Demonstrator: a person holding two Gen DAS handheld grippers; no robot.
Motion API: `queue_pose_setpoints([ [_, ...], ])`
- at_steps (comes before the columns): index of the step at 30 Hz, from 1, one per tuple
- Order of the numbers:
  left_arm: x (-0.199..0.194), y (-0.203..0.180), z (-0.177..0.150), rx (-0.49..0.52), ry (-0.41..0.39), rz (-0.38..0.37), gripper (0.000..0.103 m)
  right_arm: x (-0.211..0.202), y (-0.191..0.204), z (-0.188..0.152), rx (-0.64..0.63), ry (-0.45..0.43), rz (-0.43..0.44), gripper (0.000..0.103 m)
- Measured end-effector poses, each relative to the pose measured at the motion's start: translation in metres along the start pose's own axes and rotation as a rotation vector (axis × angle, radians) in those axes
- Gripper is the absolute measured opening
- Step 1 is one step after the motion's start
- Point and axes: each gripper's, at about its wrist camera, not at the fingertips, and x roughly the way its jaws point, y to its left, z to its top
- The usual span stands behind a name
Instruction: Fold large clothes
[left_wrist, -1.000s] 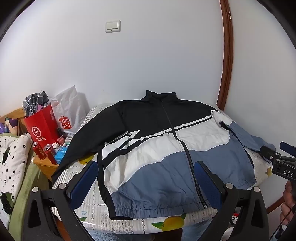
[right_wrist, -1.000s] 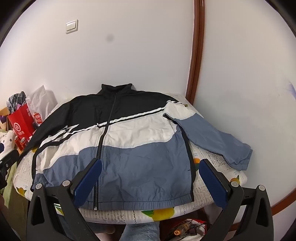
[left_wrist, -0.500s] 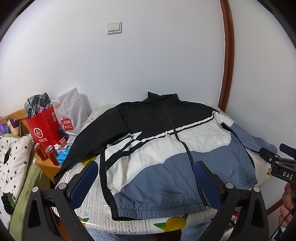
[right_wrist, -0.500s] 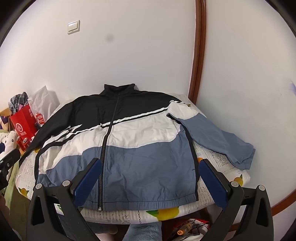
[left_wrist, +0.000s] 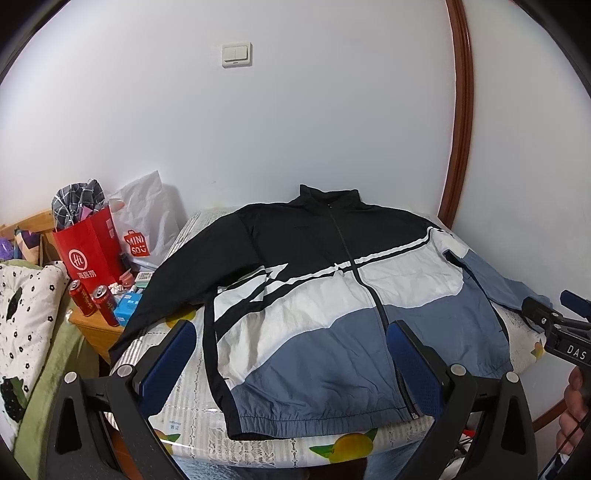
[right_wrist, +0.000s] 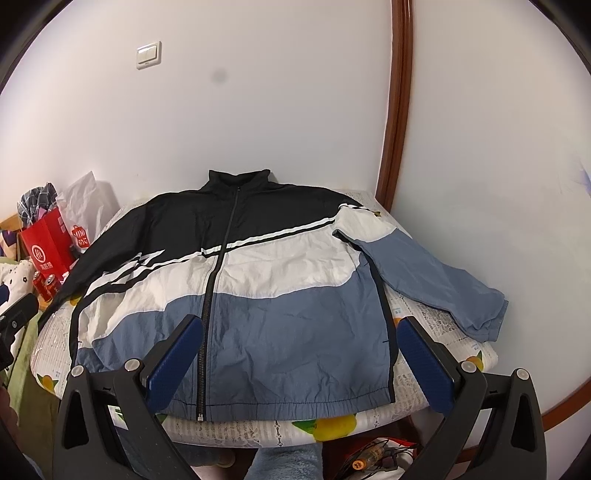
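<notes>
A zipped jacket (left_wrist: 332, 302) (right_wrist: 258, 280) in black, white and blue lies flat, front up, on a small table, collar towards the wall. Its black sleeve (left_wrist: 173, 291) hangs off the left edge. Its blue sleeve (right_wrist: 436, 284) stretches to the right edge. My left gripper (left_wrist: 291, 362) is open above the hem's left half, holding nothing. My right gripper (right_wrist: 299, 354) is open above the hem's right half, apart from the cloth. The right gripper's tip (left_wrist: 554, 325) shows at the right of the left wrist view.
The table has a lemon-print cloth (right_wrist: 332, 424). To its left stand a red paper bag (left_wrist: 88, 254), a white bag (left_wrist: 144, 221), red cans (left_wrist: 92, 299) on a wooden stand and spotted bedding (left_wrist: 22, 306). White walls and a wooden frame (right_wrist: 395, 110) close the back and right.
Both grippers have drifted slightly back and up, so the jacket sits a little lower and fuller in each view. Jaws stay open; the jacket has not moved.
</notes>
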Motion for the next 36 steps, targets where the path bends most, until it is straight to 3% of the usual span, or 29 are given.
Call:
queue_pose_setpoints([
  [36,-0.001,0.012,-0.006,-0.019,-0.002,0.002,0.103,-0.003,0.004,0.001,-0.006,0.000,-0.002,0.103],
])
